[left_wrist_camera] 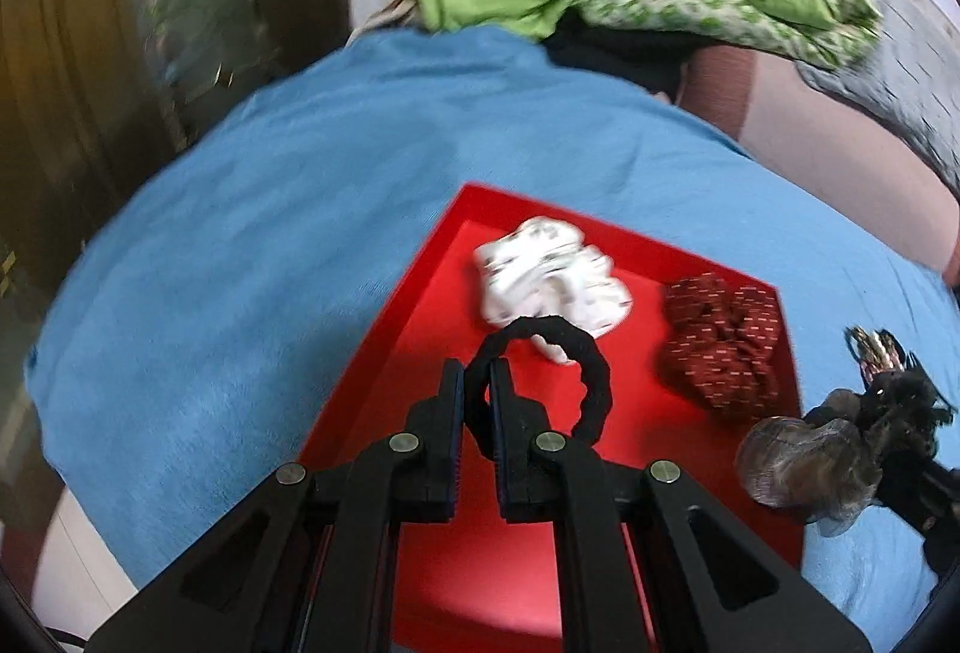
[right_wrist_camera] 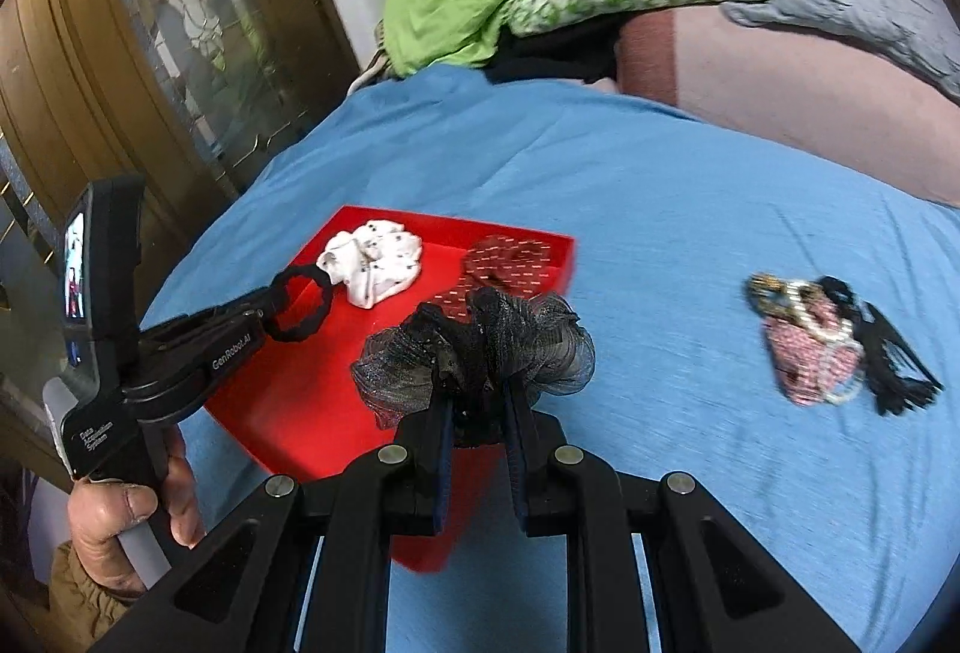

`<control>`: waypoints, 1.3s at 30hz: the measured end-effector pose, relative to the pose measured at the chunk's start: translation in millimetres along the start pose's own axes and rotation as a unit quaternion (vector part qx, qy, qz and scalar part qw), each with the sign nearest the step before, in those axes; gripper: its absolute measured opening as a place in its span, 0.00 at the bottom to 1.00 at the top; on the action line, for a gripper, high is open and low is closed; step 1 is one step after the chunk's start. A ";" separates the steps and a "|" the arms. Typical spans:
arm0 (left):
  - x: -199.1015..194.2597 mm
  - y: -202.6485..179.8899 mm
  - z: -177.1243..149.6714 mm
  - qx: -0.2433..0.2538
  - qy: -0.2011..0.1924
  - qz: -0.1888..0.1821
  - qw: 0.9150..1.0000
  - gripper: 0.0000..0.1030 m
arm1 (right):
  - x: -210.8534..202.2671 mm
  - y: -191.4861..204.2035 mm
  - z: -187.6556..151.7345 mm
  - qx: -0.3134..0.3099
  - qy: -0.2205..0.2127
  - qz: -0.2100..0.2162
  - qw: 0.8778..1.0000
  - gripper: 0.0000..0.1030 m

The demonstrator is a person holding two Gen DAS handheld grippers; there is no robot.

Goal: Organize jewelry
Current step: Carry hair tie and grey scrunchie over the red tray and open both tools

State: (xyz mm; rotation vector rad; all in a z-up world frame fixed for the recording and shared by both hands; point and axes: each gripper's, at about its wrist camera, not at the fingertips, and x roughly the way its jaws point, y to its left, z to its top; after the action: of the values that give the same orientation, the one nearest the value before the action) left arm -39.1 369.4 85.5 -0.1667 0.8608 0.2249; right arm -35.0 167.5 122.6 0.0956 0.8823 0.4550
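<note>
A shallow red rectangular tray [right_wrist_camera: 543, 239] on a blue cloth [right_wrist_camera: 690, 209] holds a white dotted fabric scrunchie [right_wrist_camera: 372, 263] and a dark red patterned scrunchie [left_wrist_camera: 723, 338]. Above it, the left gripper [left_wrist_camera: 477, 383] pinches a black braided hair ring [left_wrist_camera: 543, 383]; the right gripper [right_wrist_camera: 477, 398] clamps a dark sheer ruffled scrunchie [right_wrist_camera: 474, 347], which hides part of the red one. A blurred heap of beads, pink fabric and black tassel [right_wrist_camera: 828, 347] lies well apart on the cloth.
</note>
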 end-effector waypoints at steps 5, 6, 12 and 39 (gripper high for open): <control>10.0 9.3 -1.9 -0.012 0.013 -0.001 1.000 0.08 | 28.5 13.0 -0.7 -0.003 0.021 0.014 1.000 0.17; 11.2 9.6 -2.4 -0.013 0.015 0.000 1.000 0.08 | 31.2 14.9 -1.7 -0.004 0.024 0.016 1.000 0.17; 21.6 15.9 -5.6 -0.023 0.038 0.023 0.999 0.08 | 40.9 23.7 -14.2 -0.009 0.042 0.030 0.999 0.17; -29.9 19.3 -1.7 -0.060 -0.046 0.009 0.997 0.52 | 0.9 57.3 -46.0 -0.072 0.015 0.035 0.997 0.53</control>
State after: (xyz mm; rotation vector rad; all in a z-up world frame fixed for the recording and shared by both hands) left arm -64.3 383.7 106.2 -0.2598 0.7581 0.2995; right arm -89.3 214.7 107.8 -0.0131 0.8752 0.5866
